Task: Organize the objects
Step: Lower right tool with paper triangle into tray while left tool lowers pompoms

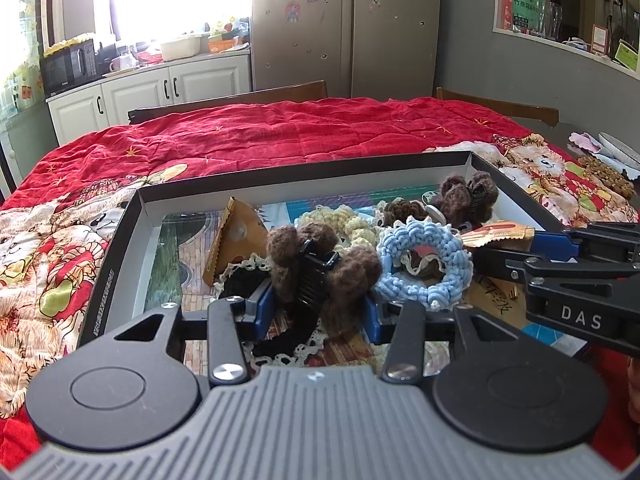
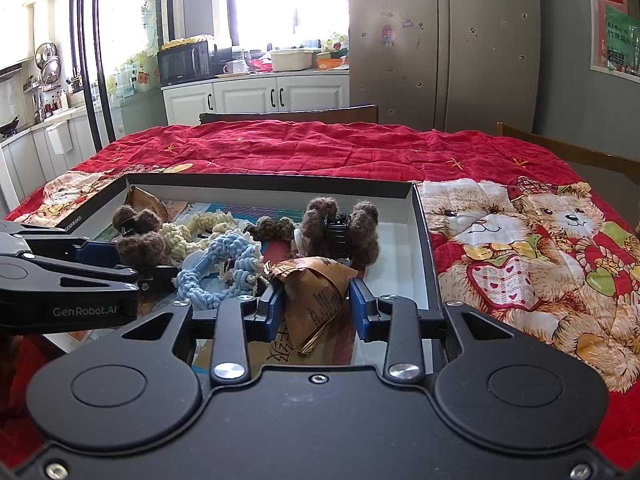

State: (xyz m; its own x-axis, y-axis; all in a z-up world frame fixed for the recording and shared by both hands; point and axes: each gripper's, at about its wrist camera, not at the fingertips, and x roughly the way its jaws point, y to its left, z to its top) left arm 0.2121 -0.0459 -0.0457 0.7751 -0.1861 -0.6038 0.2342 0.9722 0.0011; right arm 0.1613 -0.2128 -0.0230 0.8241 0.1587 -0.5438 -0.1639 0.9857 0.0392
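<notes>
A shallow black-walled box fills the middle of both views, lying on a red bear-print quilt that covers the tabletop. The quilt is bare beyond the box's far wall in the upper half of each frame, and to the right of the box in the right wrist view.

Inside the box:
- Two brown fuzzy hair claws: one at centre of the left view, the other near the far right corner.
- One light blue crocheted scrunchie just right of the first claw.
- One cream scrunchie behind them.
- Two brown snack wrappers: one at lower centre of the right view, one toward the left wall.

The left tongs are clamped around the near brown hair claw. The right tongs straddle the lower wrapper; whether they grip it I cannot tell.
</notes>
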